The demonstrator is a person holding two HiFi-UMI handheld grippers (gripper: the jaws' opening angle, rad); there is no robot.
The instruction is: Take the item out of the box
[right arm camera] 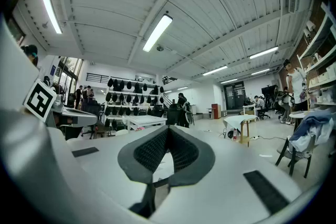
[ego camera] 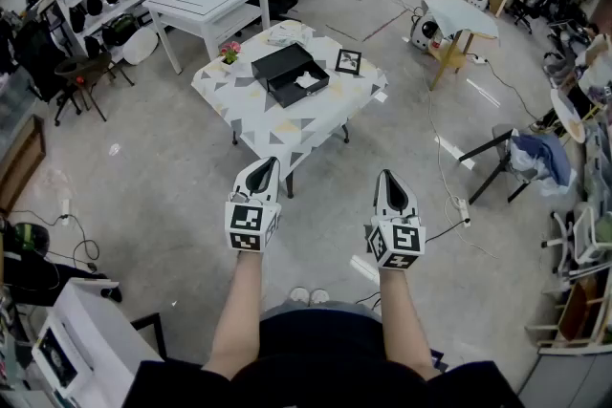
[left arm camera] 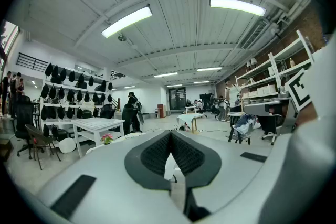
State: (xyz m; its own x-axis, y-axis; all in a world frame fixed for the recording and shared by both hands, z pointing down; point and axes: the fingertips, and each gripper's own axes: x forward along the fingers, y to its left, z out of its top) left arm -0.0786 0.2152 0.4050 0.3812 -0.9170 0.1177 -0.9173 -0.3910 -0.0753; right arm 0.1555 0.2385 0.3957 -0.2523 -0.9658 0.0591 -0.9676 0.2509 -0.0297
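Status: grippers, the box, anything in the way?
Both shut, empty: left gripper, right gripper, short of the table. On it black box, open, white item inside. Only floor between.

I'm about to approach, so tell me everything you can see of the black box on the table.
The box is black, shallow and rectangular, matte like card. It lies open and flat, turned diagonally, near the middle of the table, which is covered in a grey and white triangle pattern. A white item lies inside, toward its right end. Nothing else touches it.
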